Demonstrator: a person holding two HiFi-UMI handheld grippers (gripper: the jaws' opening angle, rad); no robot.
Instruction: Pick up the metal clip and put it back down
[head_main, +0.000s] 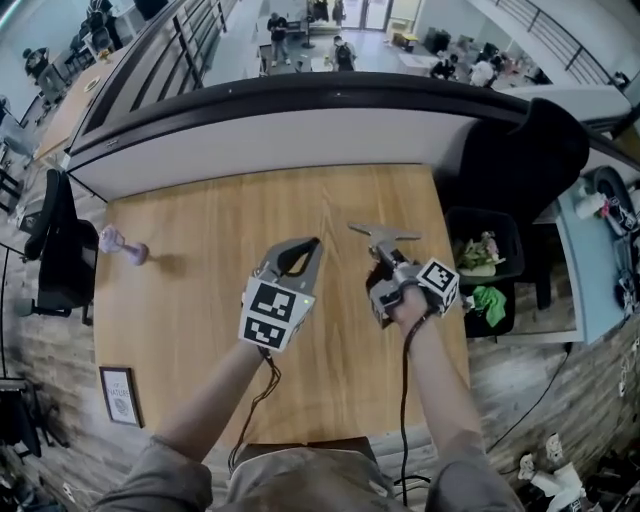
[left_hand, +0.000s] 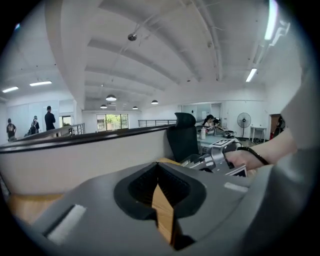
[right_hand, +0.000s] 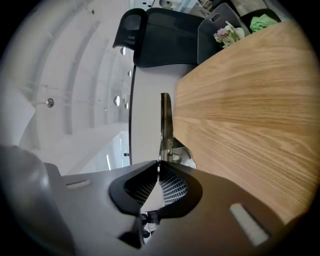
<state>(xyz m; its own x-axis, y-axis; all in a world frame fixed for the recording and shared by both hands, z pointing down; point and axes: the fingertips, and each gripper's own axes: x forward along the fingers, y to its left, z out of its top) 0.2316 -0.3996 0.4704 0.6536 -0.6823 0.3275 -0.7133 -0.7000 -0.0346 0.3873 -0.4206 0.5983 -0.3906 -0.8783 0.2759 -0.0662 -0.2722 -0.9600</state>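
Observation:
The metal clip (head_main: 384, 237) is a silvery spring clamp that sticks out past my right gripper (head_main: 383, 256), which is shut on its handle end over the right part of the wooden table (head_main: 200, 300). In the right gripper view the clip (right_hand: 166, 125) stands as a thin upright bar just beyond the closed jaw tips (right_hand: 158, 167), and the gripper is rolled sideways, with the table on the right. My left gripper (head_main: 312, 244) hovers beside it to the left, jaws shut with nothing between them. In the left gripper view (left_hand: 157, 167) it looks across at the right hand and gripper.
A small purple object (head_main: 125, 247) lies near the table's left edge. A framed card (head_main: 120, 395) sits at the near left corner. A black bin with green scraps (head_main: 482, 258) and a black chair (head_main: 525, 150) stand off the right edge. A curved railing wall (head_main: 300, 120) borders the far edge.

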